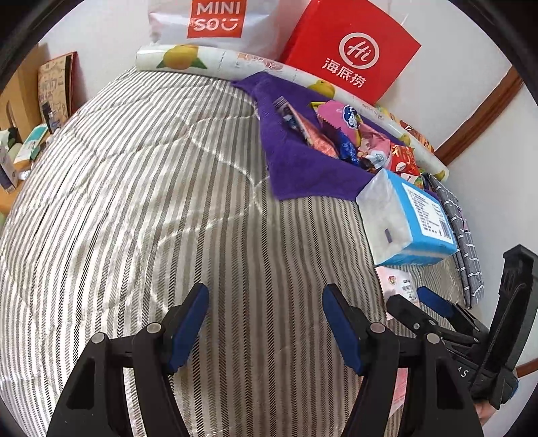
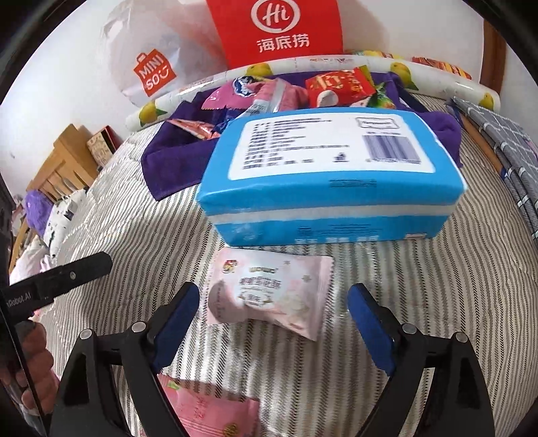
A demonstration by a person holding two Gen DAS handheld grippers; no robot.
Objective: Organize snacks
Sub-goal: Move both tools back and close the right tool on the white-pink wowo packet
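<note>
Right hand-held gripper [image 2: 272, 322] is hanging just above the striped bedspread [image 2: 336, 386] with its blue pads spread wide, and a pale pink snack packet [image 2: 269, 295] lies flat between them, not pinched by either pad. Left hand-held gripper [image 1: 265, 322] is spread about halfway, nothing between the pads, only the bedspread under it; it sits just to the left of the right one.

Just past the pink packet there's a blue tissue pack [image 2: 329, 174], label side up, its near edge almost touching the packet. Another pink packet [image 2: 215, 413] lies closer to the camera, partly hidden under the right gripper's left finger.

Behind the tissues a purple towel [image 2: 175, 158] is spread on the bed with the rest of the snacks [image 2: 302, 90] heaped on it, pink, red and blue wrappers mixed up. Along the back edge lies a long roll printed with lemons [image 1: 188, 58], and a red bag [image 2: 279, 30] and a white Miniso bag [image 1: 215, 20] lean against the wall.
</note>
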